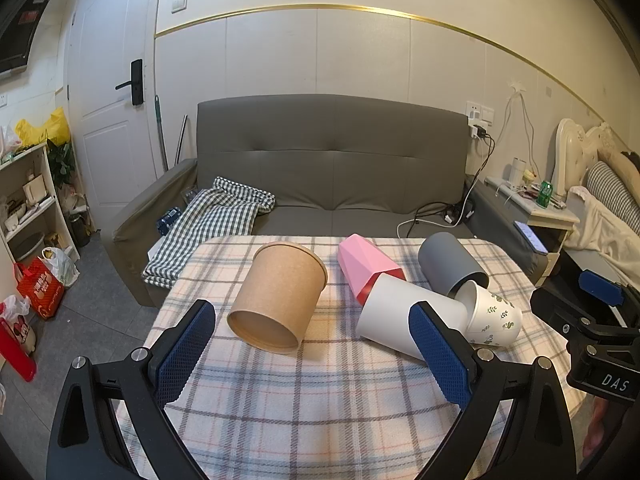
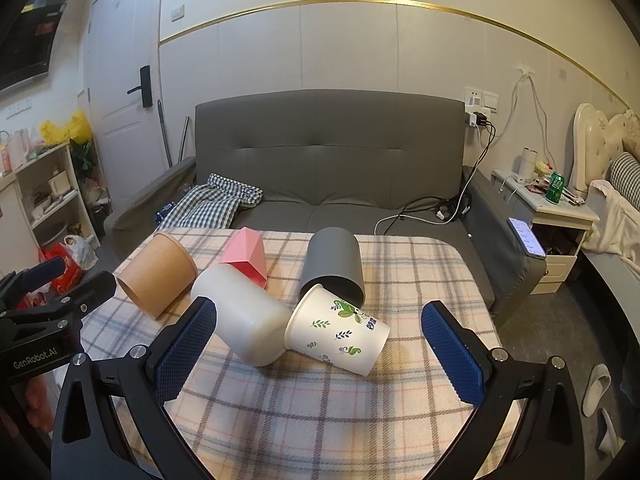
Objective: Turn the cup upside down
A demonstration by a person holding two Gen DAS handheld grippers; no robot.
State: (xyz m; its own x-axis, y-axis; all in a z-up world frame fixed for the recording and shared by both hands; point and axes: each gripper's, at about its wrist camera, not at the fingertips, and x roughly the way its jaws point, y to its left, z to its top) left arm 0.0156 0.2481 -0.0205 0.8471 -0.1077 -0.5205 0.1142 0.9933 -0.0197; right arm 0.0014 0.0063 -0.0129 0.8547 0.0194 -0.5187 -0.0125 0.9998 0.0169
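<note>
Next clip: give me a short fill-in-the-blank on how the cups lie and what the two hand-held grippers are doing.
1. All five cups on the plaid tablecloth lie on their ____.
2. The leaf-printed paper cup has its mouth against the ____ cup.
3. The pink cup lies between the grey cup and the ____ cup.
4. The left hand-held gripper and the right hand-held gripper are both ____ and hold nothing.

Missing words: sides; grey; brown; open

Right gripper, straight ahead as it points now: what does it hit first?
Probably the leaf-print cup, lying on its side between the open right gripper fingers, with the white cup just left of it. Depth unclear.
</note>
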